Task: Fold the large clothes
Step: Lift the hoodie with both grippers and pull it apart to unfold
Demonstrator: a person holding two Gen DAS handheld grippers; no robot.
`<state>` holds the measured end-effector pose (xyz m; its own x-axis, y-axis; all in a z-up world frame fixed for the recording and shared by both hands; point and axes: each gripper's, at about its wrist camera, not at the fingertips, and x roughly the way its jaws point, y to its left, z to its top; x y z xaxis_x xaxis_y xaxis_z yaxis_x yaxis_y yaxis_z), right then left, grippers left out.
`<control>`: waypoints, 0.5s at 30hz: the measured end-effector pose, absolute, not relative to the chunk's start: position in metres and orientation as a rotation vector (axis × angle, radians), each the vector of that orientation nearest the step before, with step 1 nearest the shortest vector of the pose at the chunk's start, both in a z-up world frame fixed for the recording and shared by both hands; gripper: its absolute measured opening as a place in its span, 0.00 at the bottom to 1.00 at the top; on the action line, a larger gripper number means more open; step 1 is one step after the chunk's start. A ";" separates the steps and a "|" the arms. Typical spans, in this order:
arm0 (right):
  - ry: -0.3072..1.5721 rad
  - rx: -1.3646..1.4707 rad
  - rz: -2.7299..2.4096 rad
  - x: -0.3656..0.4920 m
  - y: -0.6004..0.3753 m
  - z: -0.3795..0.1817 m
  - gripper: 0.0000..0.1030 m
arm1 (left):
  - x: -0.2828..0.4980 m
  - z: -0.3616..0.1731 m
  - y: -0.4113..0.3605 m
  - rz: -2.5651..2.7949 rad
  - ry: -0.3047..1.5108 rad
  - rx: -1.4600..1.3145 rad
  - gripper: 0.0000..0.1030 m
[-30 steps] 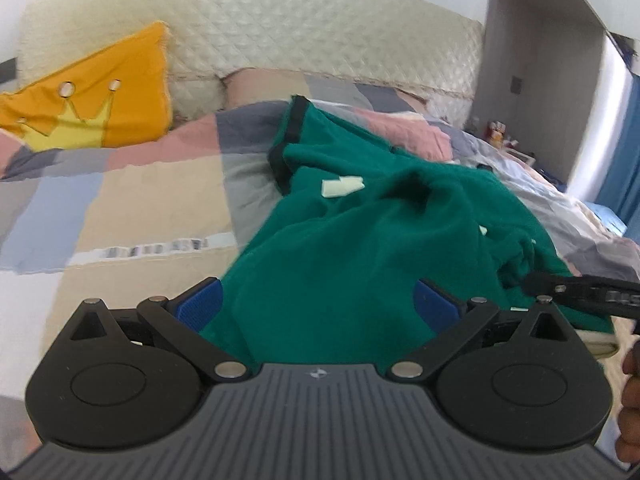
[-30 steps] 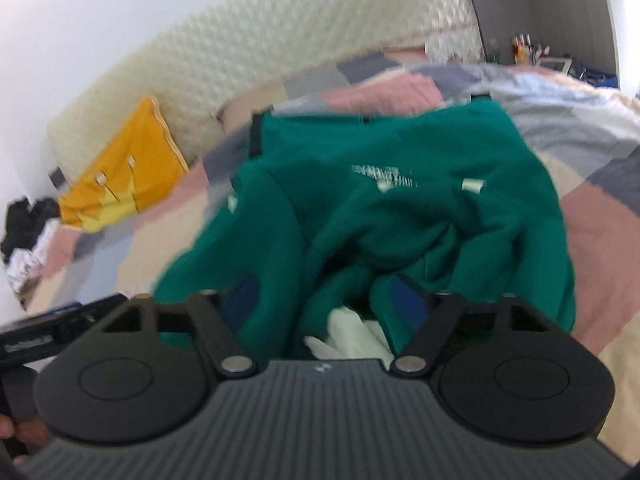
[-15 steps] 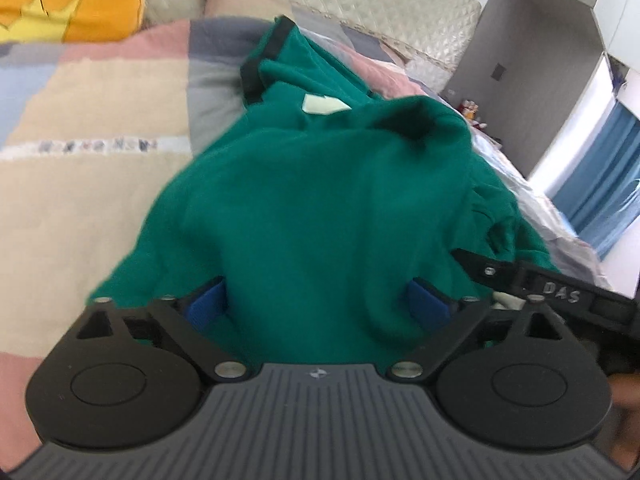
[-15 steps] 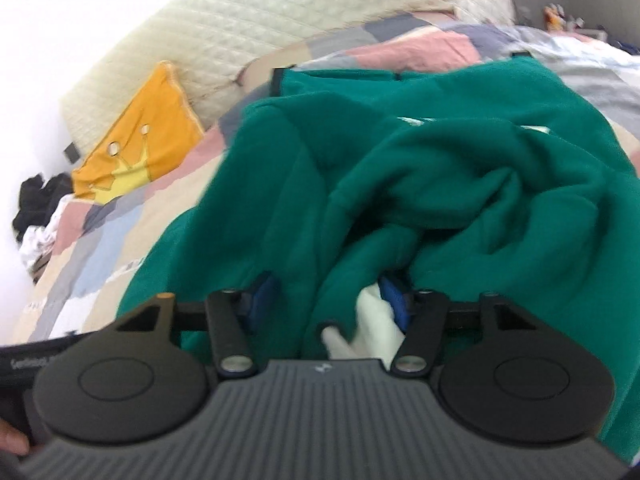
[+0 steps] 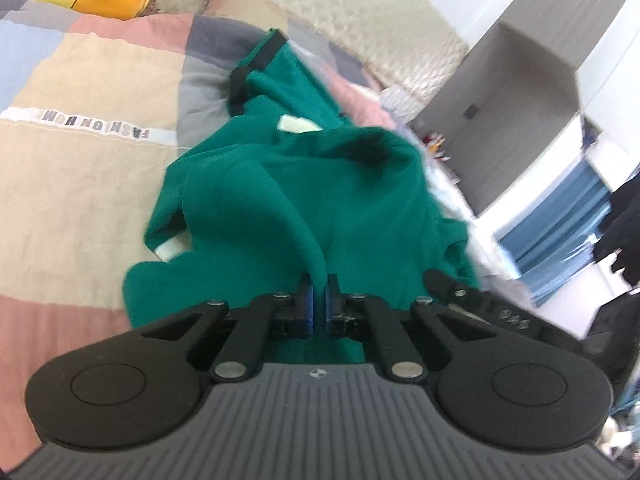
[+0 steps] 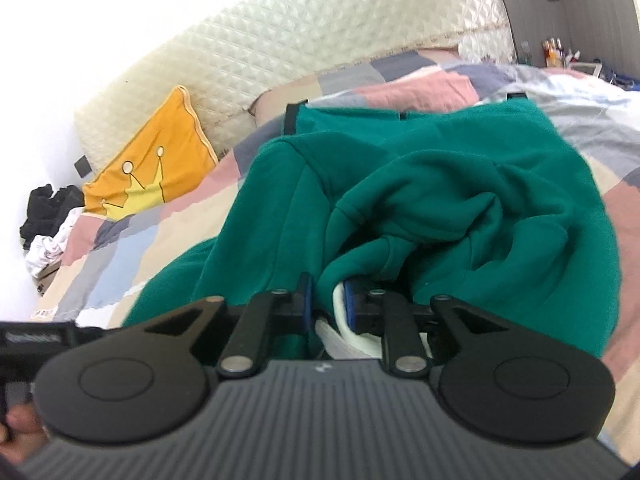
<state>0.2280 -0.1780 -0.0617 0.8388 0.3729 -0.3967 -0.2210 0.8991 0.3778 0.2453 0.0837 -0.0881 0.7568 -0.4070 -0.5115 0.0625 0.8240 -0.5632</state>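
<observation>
My left tongs [image 5: 318, 296] are pinched nearly closed on a raised ridge of the large green fleece sweatshirt [image 5: 304, 200], the blue pads [image 5: 307, 308] pressing a thin fold of cloth between them. My right tongs [image 6: 326, 300] are closed too, clamping a thicker bunch of the same sweatshirt [image 6: 460, 208] together with a white ribbed edge [image 6: 340, 328] that pokes out between the pads.

The sweatshirt lies crumpled on the patchwork bedspread in pink, beige, grey and pale blue [image 5: 80, 168]. It is a deep, matte green, soft and thick, heaped in rounded folds rather than flat. At its far end a black ribbed band [image 5: 266, 54] runs along one edge; in the right wrist view the same band [image 6: 290, 118] shows near the pillow end of the bed. A small pale label [image 5: 294, 124] sits on the upper surface, and a white patch [image 5: 170, 248] peeks out under the near left fold. The middle of the garment is bunched into deep creases that run toward my right tongs.

An orange cushion with a yellow crown print [image 6: 148, 164] leans against the cream quilted headboard [image 6: 320, 48]. My other gripper's black body [image 5: 480, 308] shows just beside the left tongs, close against the cloth.
</observation>
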 end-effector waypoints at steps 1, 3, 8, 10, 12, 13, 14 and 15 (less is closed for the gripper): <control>0.474 0.322 0.318 0.224 -0.180 -0.058 0.18 | 0.238 -0.082 0.084 -0.295 0.658 -0.570 0.05; 0.458 0.310 0.314 0.215 -0.184 -0.052 0.18 | 0.224 -0.071 0.081 -0.356 0.643 -0.598 0.05; 0.426 0.328 0.298 0.189 -0.199 -0.035 0.18 | 0.185 -0.044 0.066 -0.537 0.590 -0.649 0.05; 0.421 0.349 0.291 0.176 -0.205 -0.031 0.17 | 0.170 -0.036 0.060 -0.601 0.574 -0.663 0.05; 0.409 0.354 0.282 0.163 -0.208 -0.028 0.13 | 0.153 -0.031 0.052 -0.650 0.586 -0.673 0.05; 0.398 0.350 0.277 0.155 -0.208 -0.025 0.04 | 0.144 -0.029 0.048 -0.675 0.591 -0.683 0.05; 0.379 0.352 0.283 0.147 -0.208 -0.022 0.04 | 0.135 -0.027 0.044 -0.697 0.592 -0.686 0.05; 0.357 0.356 0.313 0.138 -0.208 -0.015 0.04 | 0.125 -0.025 0.041 -0.712 0.593 -0.690 0.05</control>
<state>0.1379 -0.2076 -0.0152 0.8906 0.3563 -0.2825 -0.2330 0.8912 0.3893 0.1251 0.0409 -0.0250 0.6167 -0.7463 -0.2504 0.3809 0.5612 -0.7348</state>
